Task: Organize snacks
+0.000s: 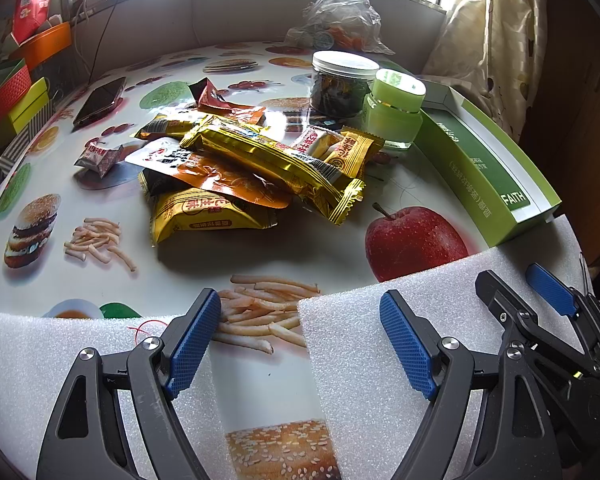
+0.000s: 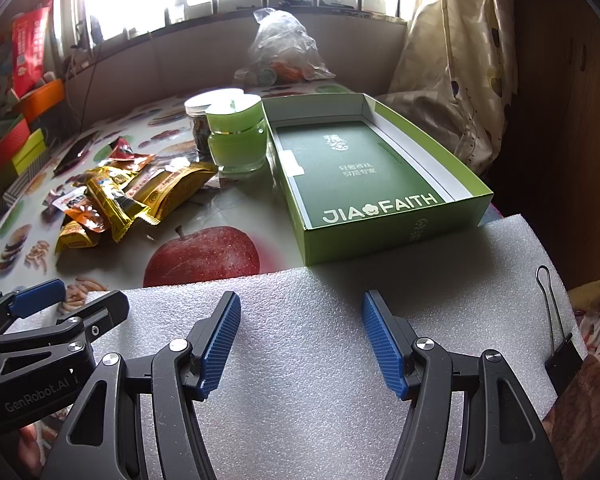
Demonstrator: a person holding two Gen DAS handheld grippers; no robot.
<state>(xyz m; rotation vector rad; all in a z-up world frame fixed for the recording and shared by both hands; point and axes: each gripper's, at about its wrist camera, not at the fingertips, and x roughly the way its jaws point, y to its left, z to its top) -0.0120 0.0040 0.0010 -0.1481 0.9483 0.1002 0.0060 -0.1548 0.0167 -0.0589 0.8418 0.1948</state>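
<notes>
1. Snack pile: crinkly gold and orange foil packets, heaped mid-tabletop, left of the green box.
2. Box: shallow open cardboard tray, matte green inside, on the tabletop's right side.
3. Glossy green jar just beside the box; clear plastic jar behind it.
4. Your left gripper: jaws released, nothing between them, low over white foam sheets.
5. Your right gripper: jaws spread wide, empty, over foam, pointing at the box.

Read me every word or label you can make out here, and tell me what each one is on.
"JIA FAITH": floor of the green box, flower sign between the words.
"GenRobot.AI": body of the left claw.
Chinese print on the green box and the snack packets: too small to read.
Red package by the window: blurred.
</notes>
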